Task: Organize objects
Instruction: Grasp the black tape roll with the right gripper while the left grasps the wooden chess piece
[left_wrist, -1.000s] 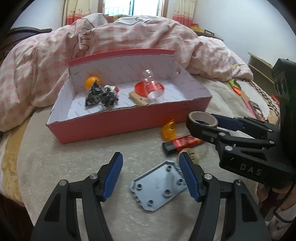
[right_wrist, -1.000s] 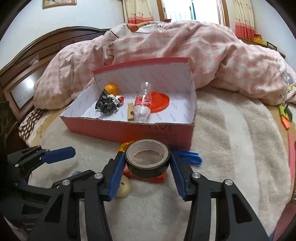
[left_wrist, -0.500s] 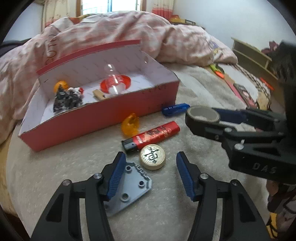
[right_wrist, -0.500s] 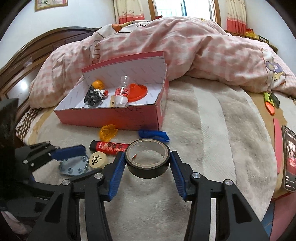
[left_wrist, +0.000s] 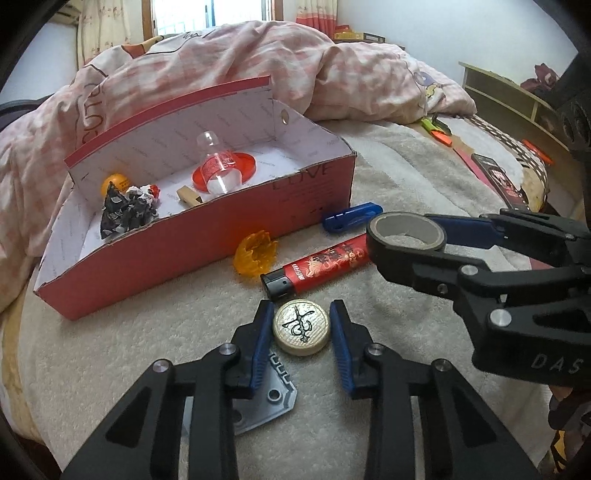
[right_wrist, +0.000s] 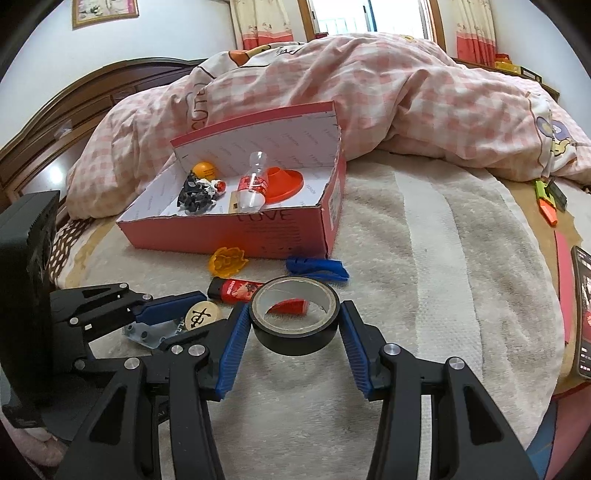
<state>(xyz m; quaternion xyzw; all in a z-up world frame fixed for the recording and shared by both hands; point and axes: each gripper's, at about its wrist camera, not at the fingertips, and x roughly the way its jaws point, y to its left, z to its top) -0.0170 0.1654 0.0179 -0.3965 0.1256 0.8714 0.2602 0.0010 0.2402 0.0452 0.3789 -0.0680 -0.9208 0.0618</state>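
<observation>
left tongs (left_wrist: 301, 325) closing around round game piece (left_wrist: 301, 326) on the bed, pads right at its rim, over grey plate (left_wrist: 271, 400) | right tongs (right_wrist: 293, 328) clamped on black tape roll (right_wrist: 294, 325) | lighter (left_wrist: 317, 266), orange clip (left_wrist: 255, 253), blue clip (left_wrist: 351, 218) beyond | red box (left_wrist: 207, 236) farther back, holding bottle (left_wrist: 218, 170), orange ball (left_wrist: 115, 182)

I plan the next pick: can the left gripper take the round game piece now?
Probably yes. The game piece lies between the left gripper's closing jaws with nothing over it; the lighter lies just beyond.
</observation>
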